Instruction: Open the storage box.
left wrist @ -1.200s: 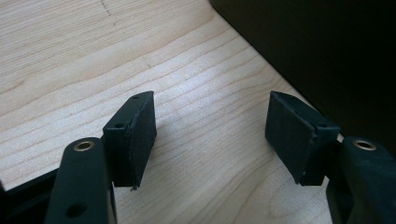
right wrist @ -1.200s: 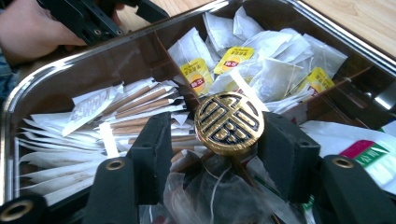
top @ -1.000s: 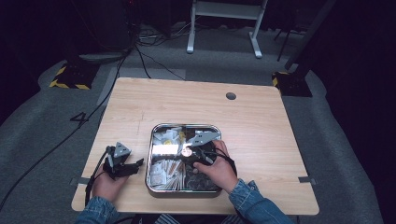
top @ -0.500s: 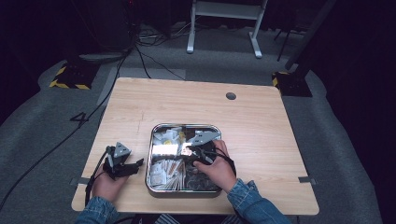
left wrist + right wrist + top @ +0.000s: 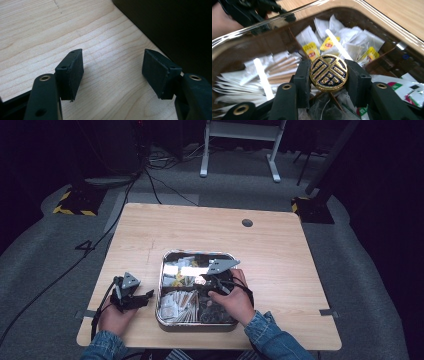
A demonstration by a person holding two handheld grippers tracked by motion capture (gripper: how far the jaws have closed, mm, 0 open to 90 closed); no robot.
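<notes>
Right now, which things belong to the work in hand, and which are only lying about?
In the work:
- right gripper, shut on the gold and black round token
- metal tray

Lying about:
- tea bags
- paper-wrapped toothpicks
- left gripper, open over the wooden table

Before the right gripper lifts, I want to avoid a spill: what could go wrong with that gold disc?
1. The right gripper pinches the round gold-and-black disc only by its rim, so it could twist or slip out.
2. If dropped, it might bury itself among the tea bags and paper sachets in the metal tray.
3. A tea-bag string could snag and come up with it.
</notes>
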